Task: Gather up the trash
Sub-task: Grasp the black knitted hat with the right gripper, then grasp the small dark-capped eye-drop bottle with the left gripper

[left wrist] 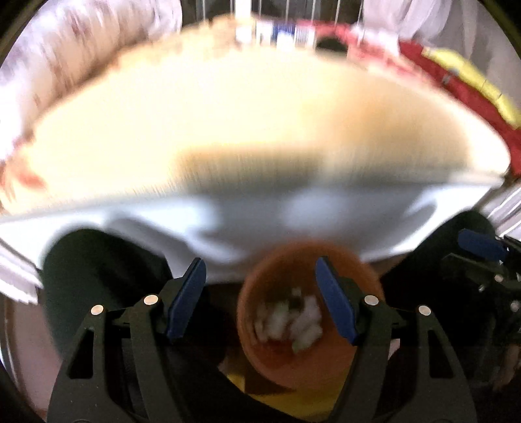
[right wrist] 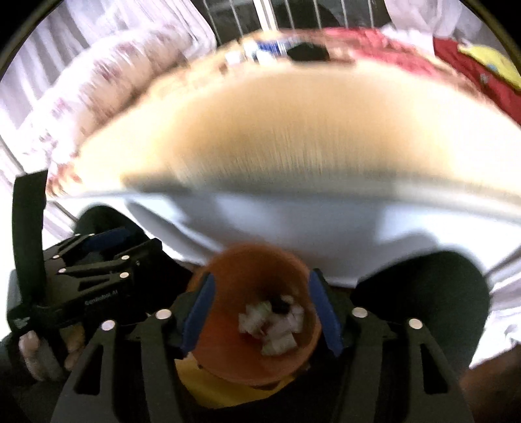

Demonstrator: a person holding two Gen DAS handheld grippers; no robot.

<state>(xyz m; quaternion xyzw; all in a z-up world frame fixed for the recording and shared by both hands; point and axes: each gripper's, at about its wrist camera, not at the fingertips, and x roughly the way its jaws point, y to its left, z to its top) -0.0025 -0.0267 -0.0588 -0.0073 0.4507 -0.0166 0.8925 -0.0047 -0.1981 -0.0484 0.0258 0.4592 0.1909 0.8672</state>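
Heavy motion blur, blown-out glare on the pale tabletop [left wrist: 228, 123], dim foreground, fisheye-bent dark corners.

A home bedroom: floral bedding [right wrist: 97, 81], red cloth [right wrist: 472, 65], barred window [right wrist: 293, 16].

One orange bin [left wrist: 293, 367] stands below, holding a small heap of crumpled white paper scraps [left wrist: 293, 322]; blur keeps me from counting the scraps. Two tools are in sight, the left tool [left wrist: 260, 299] and the right tool [right wrist: 260, 312], each with two blue-padded fingers. One hand [right wrist: 42, 354] shows, gripping the left tool's handle. There is one pale surface [left wrist: 228, 130] with one white cloth edge [left wrist: 260, 221]. Far back lie one red cloth [right wrist: 472, 71] and one yellow item [right wrist: 488, 58].
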